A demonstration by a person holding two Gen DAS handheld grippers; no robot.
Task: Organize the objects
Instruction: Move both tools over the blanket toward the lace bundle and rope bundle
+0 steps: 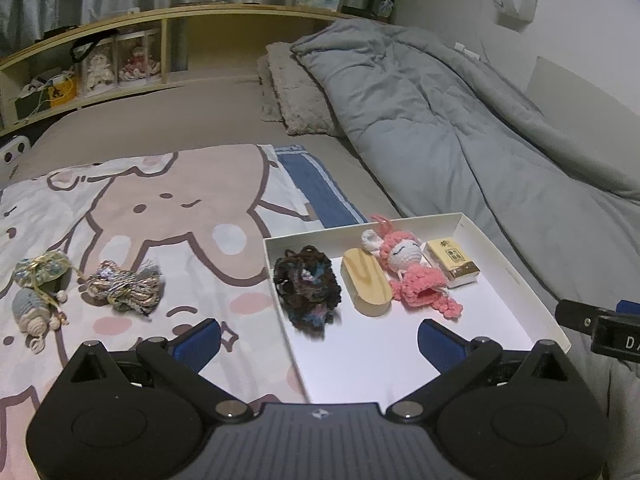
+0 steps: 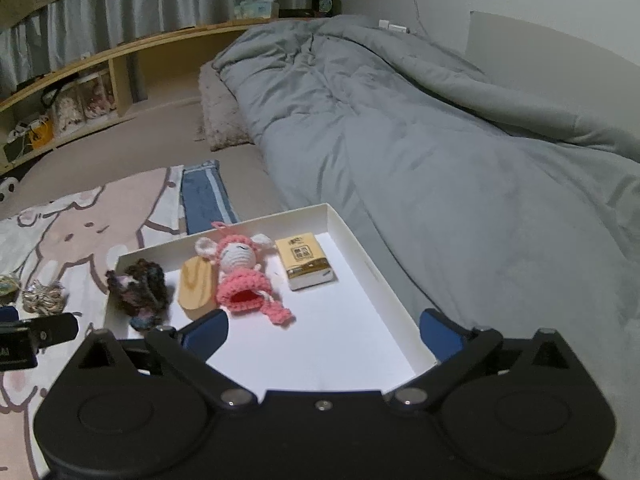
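A shallow white box [image 1: 516,276] [image 2: 376,276] lies on the bed. In it lie a dark yarn scrunchie [image 1: 308,288] [image 2: 138,288], an oval wooden piece [image 1: 366,286] [image 2: 196,284], a pink crochet doll [image 1: 408,268] [image 2: 244,276] and a small yellow packet [image 1: 452,262] [image 2: 306,260]. On the cartoon blanket [image 1: 160,208] to the left lie a braided cord bundle [image 1: 124,286] [image 2: 42,298], a round crochet pouch [image 1: 40,272] and a grey crochet toy [image 1: 30,310]. My left gripper [image 1: 318,340] is open and empty over the box's near left edge. My right gripper [image 2: 324,334] is open and empty over the box's near part.
A rumpled grey duvet [image 1: 460,120] [image 2: 420,128] covers the bed's right side, beside a fuzzy pillow [image 1: 296,92]. A wooden shelf [image 1: 100,60] with dolls and clutter runs along the back. A folded blue cloth [image 2: 204,196] lies behind the box.
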